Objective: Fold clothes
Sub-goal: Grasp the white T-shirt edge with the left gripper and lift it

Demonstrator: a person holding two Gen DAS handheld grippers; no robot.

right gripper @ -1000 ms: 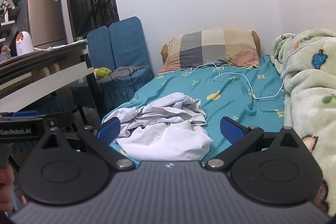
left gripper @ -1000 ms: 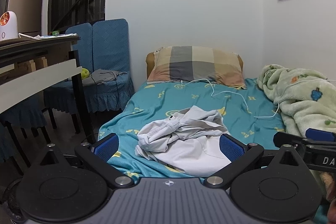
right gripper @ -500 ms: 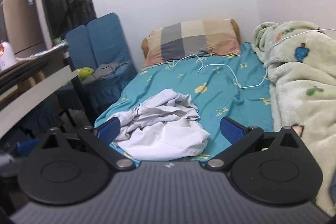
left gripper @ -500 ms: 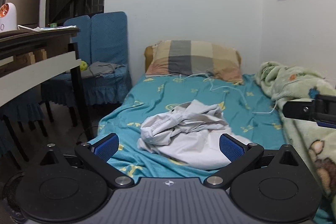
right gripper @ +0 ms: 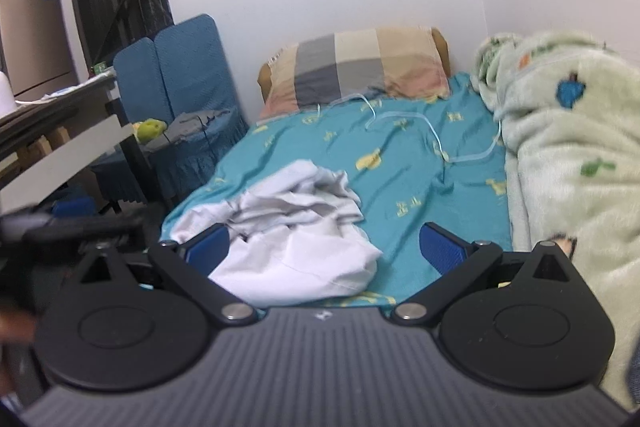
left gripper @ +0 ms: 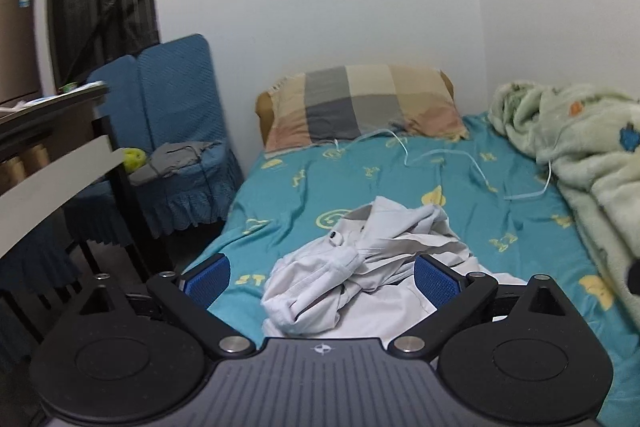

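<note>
Both tools have moved closer to the clothes, a crumpled white heap on the near part of the bed. The left tool and right tool are wide apart and hold nothing, so folding has not begun.

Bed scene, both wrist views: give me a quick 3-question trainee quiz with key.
1. True or false: the left gripper is shut on the white garment.
2. What lies at the head of the bed? A) checked pillow B) laptop C) shoes
3. Fill in: the white cable trails across the sheet toward the green ____ on the right.

Key: 1 false, both the left and the right gripper are open and the garment lies crumpled; 2 A, the pillow; 3 blanket.
</note>
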